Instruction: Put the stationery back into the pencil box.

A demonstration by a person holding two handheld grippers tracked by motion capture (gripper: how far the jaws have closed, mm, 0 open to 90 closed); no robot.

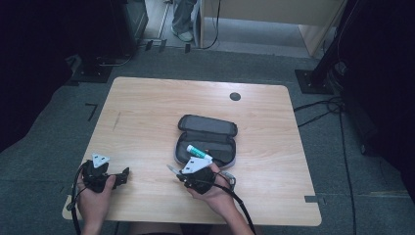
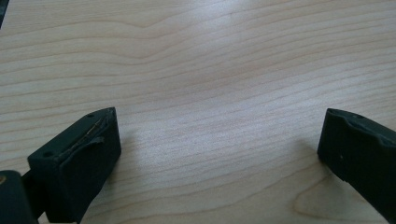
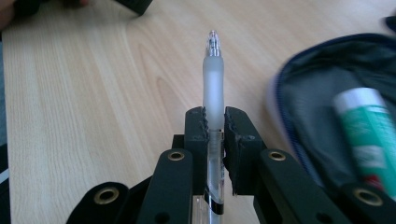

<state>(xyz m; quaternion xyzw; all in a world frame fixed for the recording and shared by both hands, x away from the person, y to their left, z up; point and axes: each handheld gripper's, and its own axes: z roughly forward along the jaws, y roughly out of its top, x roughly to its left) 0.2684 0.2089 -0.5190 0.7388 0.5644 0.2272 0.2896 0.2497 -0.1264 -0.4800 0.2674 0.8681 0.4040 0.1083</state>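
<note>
A clear pen (image 3: 213,86) is clamped between the jaws of the right gripper (image 3: 215,119), its frosted grip section and tip sticking out past the pads along the jaw line; in the high view the same pen (image 1: 173,169) is seen poking out from the right gripper (image 1: 188,175) toward the left, above the table (image 1: 147,107) near its front edge, roughly mid-width. The pen is not seen touching the surface. An open dark zip case (image 1: 208,139) is laid flat just behind the right gripper, around the middle of the table and slightly toward the right edge, lid folded back toward the far edge. A white-and-green tube (image 1: 198,152) is lying inside the front half of the case; in the right gripper view the tube (image 3: 369,140) and case (image 3: 308,102) are blurred at the right. The left gripper (image 1: 122,176) is held by the left hand (image 1: 95,196) at the front-left corner, jaws spread wide with bare wood between them and nothing gripped; its left pad (image 2: 88,149) is seen close above the tabletop.
</note>
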